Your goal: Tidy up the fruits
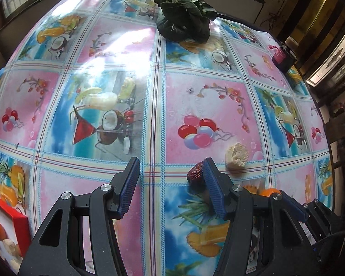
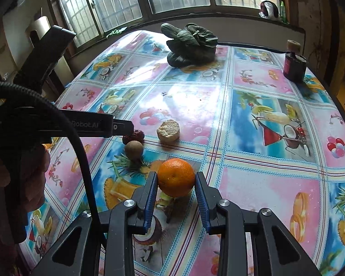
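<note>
In the right wrist view an orange (image 2: 176,177) sits on the table between the open jaws of my right gripper (image 2: 175,182), untouched by the pads. A brown round fruit (image 2: 133,150) and a red date (image 2: 133,136) lie left of it. In the left wrist view my left gripper (image 1: 170,170) is open, and the red date (image 1: 194,175) lies just inside its right finger (image 1: 212,184). The orange (image 1: 268,192) peeks out behind that finger. The left gripper (image 2: 117,126) shows in the right wrist view, over the date.
A piece of bread (image 1: 237,155) lies beyond the date, also in the right wrist view (image 2: 168,130). A leafy green vegetable (image 2: 191,44) sits at the table's far side, a dark jar (image 2: 294,65) at the far right. A red-edged box (image 1: 4,227) with fruit is at left.
</note>
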